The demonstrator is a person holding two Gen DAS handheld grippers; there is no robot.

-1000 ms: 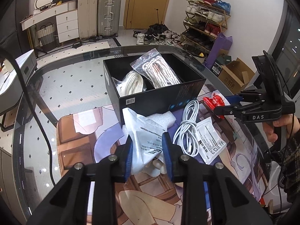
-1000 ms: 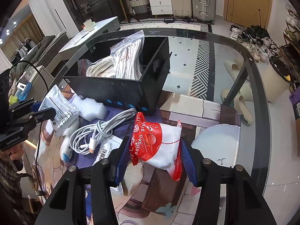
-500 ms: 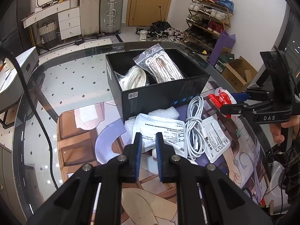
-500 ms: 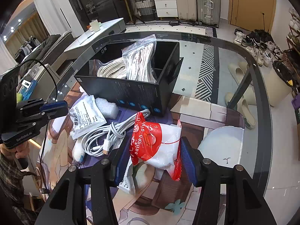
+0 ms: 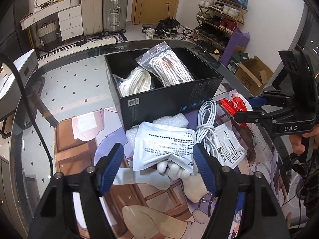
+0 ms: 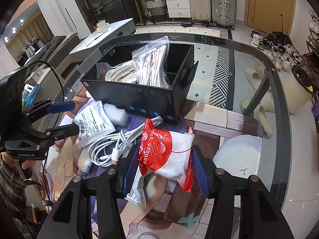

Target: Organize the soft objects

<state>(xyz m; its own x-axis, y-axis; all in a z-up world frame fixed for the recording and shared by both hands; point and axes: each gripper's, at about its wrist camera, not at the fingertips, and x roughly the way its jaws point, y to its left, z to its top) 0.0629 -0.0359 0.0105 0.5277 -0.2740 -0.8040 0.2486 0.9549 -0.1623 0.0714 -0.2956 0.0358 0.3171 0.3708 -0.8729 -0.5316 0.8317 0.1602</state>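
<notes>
A black box [image 5: 169,103] [image 6: 151,101] on the glass table holds two clear bags of white rope [image 5: 169,69] [image 6: 151,63]. In front of it lie a grey printed pouch [image 5: 163,145] [image 6: 93,123], a coiled white cable [image 5: 205,123] [image 6: 115,145], white foam [image 5: 171,119] and another white sachet [image 5: 229,145]. My left gripper [image 5: 159,165] is open, its pads either side of the grey pouch, not touching it. My right gripper [image 6: 161,169] is shut on a red-and-white plastic bag [image 6: 165,149], which also shows in the left wrist view [image 5: 235,107].
A printed mat [image 5: 83,145] covers the near table. A white plush piece [image 5: 179,175] lies under the pouch. Beyond the table's glass edge [image 6: 279,99] are slippers, shoes, suitcases and a cardboard box on the floor.
My left gripper was shut on the grey pouch, then let it drop onto the table and opened wide. The right gripper kept holding the red-and-white bag.
</notes>
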